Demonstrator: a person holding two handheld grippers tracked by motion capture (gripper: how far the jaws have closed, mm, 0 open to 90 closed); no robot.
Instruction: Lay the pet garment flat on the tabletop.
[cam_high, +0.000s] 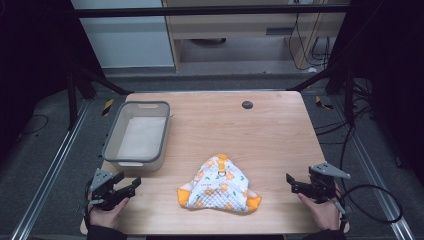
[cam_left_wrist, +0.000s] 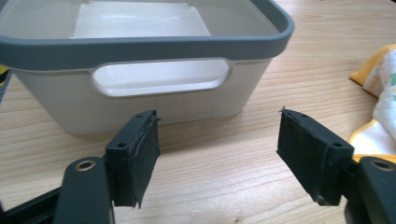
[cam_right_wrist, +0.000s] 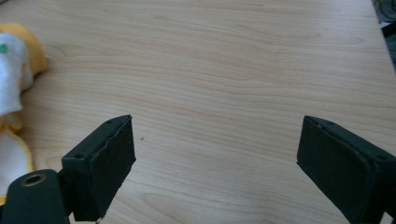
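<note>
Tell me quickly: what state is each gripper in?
Left gripper: open, holding nothing.
Right gripper: open, holding nothing.

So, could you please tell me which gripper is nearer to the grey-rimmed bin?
Left. The left gripper sits just in front of the bin, fingers open toward it; the right gripper is across the table, beyond the quilted cloth.

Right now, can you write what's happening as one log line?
left gripper: open, empty | right gripper: open, empty | cloth: crumpled between them | bin: empty
</note>
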